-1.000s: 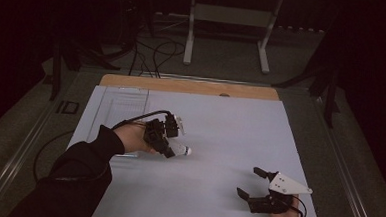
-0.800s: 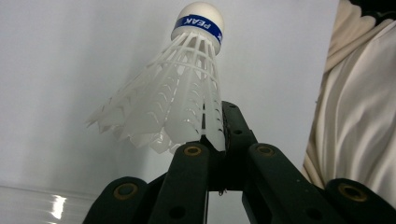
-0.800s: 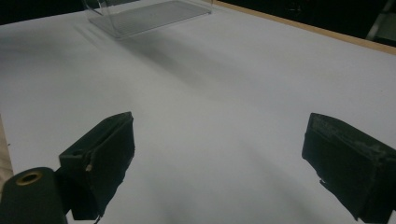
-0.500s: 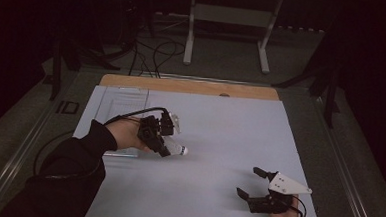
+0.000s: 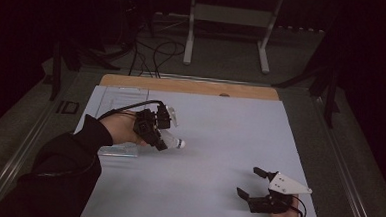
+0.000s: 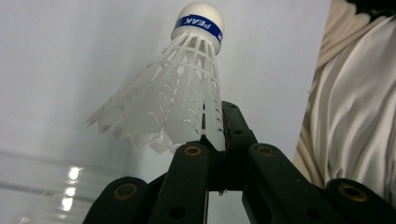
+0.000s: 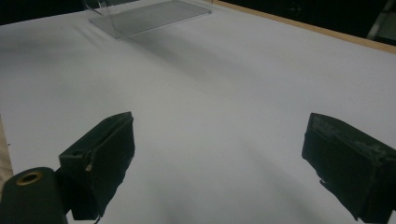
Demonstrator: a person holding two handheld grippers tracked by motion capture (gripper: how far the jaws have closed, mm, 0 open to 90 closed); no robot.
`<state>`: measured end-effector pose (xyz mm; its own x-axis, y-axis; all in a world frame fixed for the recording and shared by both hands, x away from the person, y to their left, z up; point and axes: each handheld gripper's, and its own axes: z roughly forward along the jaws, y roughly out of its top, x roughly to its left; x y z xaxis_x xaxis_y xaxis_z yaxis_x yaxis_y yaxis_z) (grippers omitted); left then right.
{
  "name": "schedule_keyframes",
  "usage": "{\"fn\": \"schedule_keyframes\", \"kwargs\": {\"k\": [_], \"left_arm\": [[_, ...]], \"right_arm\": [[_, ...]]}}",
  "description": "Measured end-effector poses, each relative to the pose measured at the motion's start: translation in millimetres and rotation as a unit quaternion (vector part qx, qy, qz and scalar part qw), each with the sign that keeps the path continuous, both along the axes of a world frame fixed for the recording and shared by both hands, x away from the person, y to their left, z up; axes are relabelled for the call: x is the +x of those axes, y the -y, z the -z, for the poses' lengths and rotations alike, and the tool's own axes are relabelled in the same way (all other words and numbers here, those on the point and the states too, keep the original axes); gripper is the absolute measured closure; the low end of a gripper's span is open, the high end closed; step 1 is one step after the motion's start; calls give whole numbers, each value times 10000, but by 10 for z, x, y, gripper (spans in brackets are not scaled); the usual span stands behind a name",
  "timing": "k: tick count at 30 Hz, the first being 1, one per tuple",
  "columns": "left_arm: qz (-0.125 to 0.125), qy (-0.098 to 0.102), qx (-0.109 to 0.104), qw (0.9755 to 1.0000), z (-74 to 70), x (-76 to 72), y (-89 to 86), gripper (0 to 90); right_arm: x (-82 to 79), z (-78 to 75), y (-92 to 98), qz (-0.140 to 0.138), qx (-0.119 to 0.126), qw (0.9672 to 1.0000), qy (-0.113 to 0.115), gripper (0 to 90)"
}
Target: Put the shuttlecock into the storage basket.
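A white plastic shuttlecock [image 6: 182, 93] with a blue band under its round cork sticks out of my left gripper [image 6: 219, 135], which is shut on the edge of its skirt. Seen from above, the left gripper [image 5: 157, 136] hovers over the left half of the white table sheet [image 5: 220, 130], the shuttlecock [image 5: 174, 142] pointing cork-first to the right. My right gripper [image 5: 247, 181] rests low at the table's front right corner, jaws wide open. Between the right gripper's [image 7: 219, 140] jaws there is bare white sheet.
A clear plastic tray [image 5: 121, 97] lies along the table's left side, under and behind the left hand; the right gripper view has the tray [image 7: 149, 16] far off. A wooden edge [image 5: 192, 86] borders the back. A metal stand [image 5: 225, 35] and cables are on the floor beyond.
The left hand has lifted a little and drawn slightly left, carrying the shuttlecock with it. The right gripper has stayed where it was.
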<state>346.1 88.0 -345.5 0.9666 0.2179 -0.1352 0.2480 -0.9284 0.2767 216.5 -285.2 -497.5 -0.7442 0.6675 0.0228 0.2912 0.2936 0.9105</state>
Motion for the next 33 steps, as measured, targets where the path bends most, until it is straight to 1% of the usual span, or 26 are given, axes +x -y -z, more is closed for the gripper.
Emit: {"fn": "schedule_keyframes", "kwargs": {"k": [8,14,15,17,22,27,31,33], "left_arm": [[-93,69,-49,9999,-120,-21,-90,900],[-181,145,8,9997,-178,-29,-192,900],[-188,138,-20,9997,-188,-28,-219,900],[-222,165,-5,9996,-193,-28,-259,900],[-311,139,-27,9994,-191,-23,-342,900],[-377,160,-24,9992,-193,-6,-433,900],[-491,146,-45,9987,-191,10,-517,900],[-501,146,-44,9986,-194,13,-528,900]], "right_arm": [[-4,-4,0,25,-12,10000,14,95],[-3,-7,8,-3,61,10000,53,95],[-3,-7,8,-18,105,9999,40,96],[-3,-6,8,12,62,9999,84,96],[-2,-2,7,-1,79,9999,104,96],[0,1,0,16,36,10000,60,96],[2,5,-2,24,16,10000,53,95],[2,7,-6,25,13,10000,61,95]]}}
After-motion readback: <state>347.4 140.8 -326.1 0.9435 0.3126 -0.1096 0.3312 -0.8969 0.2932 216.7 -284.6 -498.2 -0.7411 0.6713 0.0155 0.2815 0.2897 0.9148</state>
